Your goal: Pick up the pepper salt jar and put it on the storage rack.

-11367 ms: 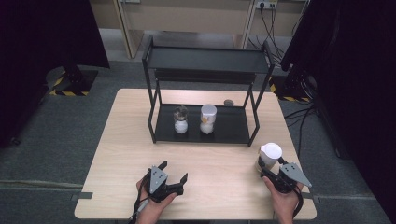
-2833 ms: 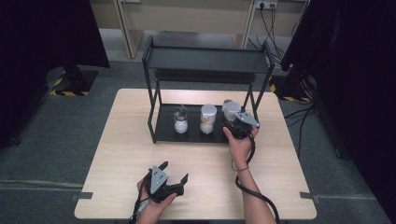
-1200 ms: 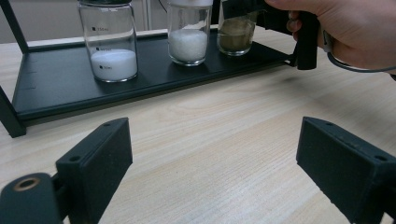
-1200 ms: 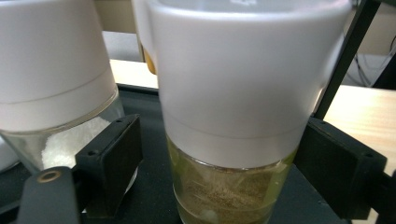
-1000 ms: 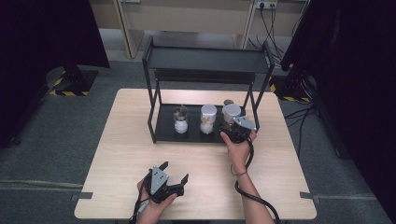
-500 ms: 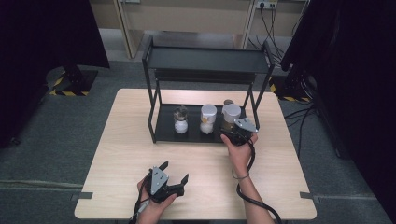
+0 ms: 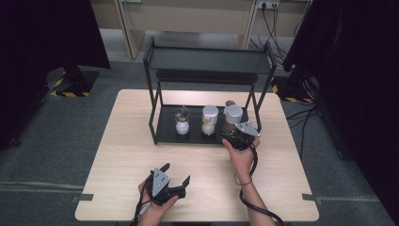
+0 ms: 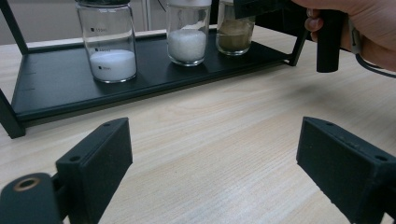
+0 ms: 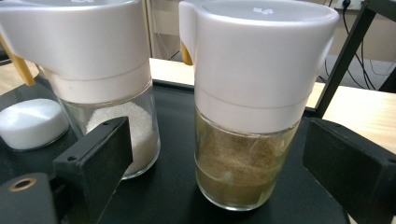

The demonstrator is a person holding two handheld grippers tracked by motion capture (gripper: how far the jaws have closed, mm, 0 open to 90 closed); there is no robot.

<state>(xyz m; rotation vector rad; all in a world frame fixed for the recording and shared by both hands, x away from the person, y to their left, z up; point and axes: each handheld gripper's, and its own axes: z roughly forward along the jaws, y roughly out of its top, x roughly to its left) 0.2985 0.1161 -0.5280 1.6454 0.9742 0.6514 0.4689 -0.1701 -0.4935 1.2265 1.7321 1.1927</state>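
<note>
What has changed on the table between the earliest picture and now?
The right gripper carried the brown-filled jar from the table's near right corner onto the rack's lower shelf, beside the two jars already there. Its jaws have just been opening; the jar now stands free between them. The left gripper stayed put with its jaws open, and the rack and other jars did not move.

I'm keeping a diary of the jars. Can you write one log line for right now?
right gripper: open, jaws just opening, pads off brown spice jar | jar: on rack's lower shelf | left gripper: open, empty
</note>
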